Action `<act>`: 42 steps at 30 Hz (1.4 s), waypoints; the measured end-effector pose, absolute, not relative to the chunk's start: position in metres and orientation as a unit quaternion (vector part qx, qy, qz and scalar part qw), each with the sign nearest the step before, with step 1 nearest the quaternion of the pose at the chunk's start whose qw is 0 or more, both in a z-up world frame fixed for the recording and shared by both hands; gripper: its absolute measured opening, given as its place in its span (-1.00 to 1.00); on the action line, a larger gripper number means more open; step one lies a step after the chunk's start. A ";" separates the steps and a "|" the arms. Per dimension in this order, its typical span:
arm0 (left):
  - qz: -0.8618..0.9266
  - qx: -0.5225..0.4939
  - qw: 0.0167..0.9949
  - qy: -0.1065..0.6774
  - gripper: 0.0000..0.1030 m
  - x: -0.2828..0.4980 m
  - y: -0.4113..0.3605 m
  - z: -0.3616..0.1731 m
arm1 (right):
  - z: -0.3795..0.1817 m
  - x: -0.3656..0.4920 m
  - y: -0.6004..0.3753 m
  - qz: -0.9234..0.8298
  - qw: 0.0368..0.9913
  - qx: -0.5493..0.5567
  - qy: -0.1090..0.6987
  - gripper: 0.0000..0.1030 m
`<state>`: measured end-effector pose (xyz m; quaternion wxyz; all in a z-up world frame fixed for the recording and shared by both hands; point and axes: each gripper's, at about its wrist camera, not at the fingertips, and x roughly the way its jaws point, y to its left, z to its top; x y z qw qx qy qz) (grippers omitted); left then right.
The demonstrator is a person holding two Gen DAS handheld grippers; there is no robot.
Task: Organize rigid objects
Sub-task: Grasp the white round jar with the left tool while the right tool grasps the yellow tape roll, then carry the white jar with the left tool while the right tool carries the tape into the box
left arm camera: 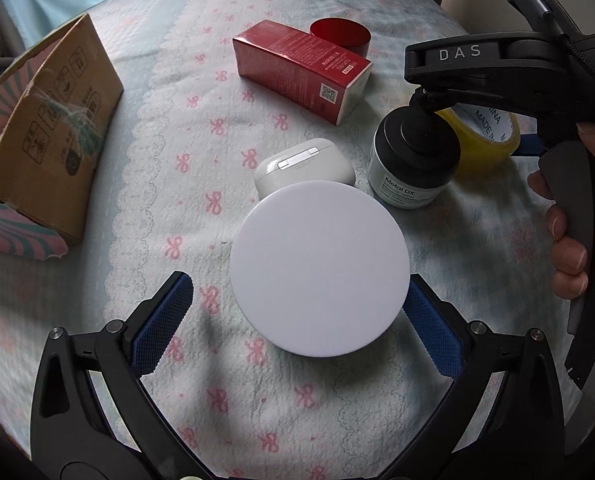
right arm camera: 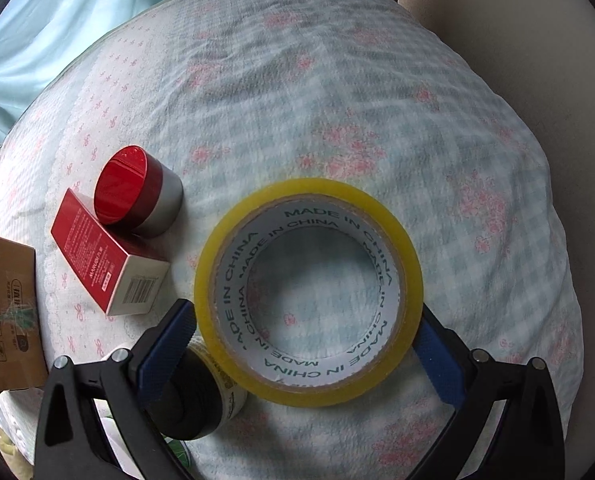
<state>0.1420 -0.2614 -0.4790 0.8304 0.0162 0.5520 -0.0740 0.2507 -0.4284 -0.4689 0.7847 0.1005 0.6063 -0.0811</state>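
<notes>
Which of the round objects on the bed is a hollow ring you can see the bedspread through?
The yellow tape roll between the right gripper's fingers. The white disc, red-lidded jar and black-lidded jar are all closed on top.

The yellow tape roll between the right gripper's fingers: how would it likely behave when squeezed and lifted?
The yellow tape roll lies flat on the bedspread, so it probably won't roll. Its cardboard core looks stiff, likely resisting the right gripper squeezing across it. The glossy outer band may slip against the pads. The hollow centre suggests it is fairly light.
</notes>
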 end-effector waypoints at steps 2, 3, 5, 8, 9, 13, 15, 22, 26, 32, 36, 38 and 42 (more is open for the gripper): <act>-0.073 0.023 0.834 0.546 0.96 0.144 -0.265 -0.479 | -0.473 0.253 -0.431 -0.086 0.781 0.105 0.609 1.00; -0.073 0.026 0.836 0.544 0.88 0.146 -0.266 -0.479 | -0.474 0.254 -0.431 -0.087 0.781 0.105 0.609 1.00; -0.074 0.034 0.837 0.542 0.53 0.148 -0.270 -0.479 | -0.474 0.256 -0.432 -0.089 0.783 0.104 0.607 0.94; -0.082 0.038 0.834 0.545 0.33 0.149 -0.275 -0.480 | -0.474 0.257 -0.431 -0.086 0.781 0.102 0.610 0.92; -0.081 0.037 0.834 0.544 0.32 0.149 -0.275 -0.480 | -0.475 0.258 -0.432 -0.085 0.781 0.101 0.610 0.91; -0.085 0.025 0.833 0.547 0.32 0.149 -0.271 -0.479 | -0.477 0.258 -0.435 -0.082 0.780 0.103 0.612 0.91; -0.086 0.024 0.832 0.547 0.32 0.149 -0.270 -0.479 | -0.476 0.261 -0.436 -0.081 0.780 0.104 0.612 0.91; -0.093 0.024 0.833 0.545 0.32 0.147 -0.270 -0.474 | -0.470 0.257 -0.435 -0.081 0.780 0.111 0.611 0.90; -0.098 0.027 0.836 0.539 0.32 0.145 -0.271 -0.461 | -0.457 0.254 -0.435 -0.083 0.782 0.117 0.607 0.90; -0.101 0.020 0.843 0.527 0.32 0.150 -0.263 -0.422 | -0.418 0.252 -0.440 -0.084 0.788 0.126 0.597 0.90; -0.103 0.016 0.853 0.512 0.32 0.155 -0.248 -0.379 | -0.377 0.247 -0.435 -0.083 0.797 0.123 0.585 0.90; -0.103 0.015 0.859 0.502 0.32 0.156 -0.238 -0.355 | -0.354 0.245 -0.432 -0.082 0.803 0.121 0.578 0.90; -0.107 0.007 0.869 0.484 0.32 0.159 -0.208 -0.302 | -0.300 0.234 -0.418 -0.077 0.813 0.118 0.564 0.90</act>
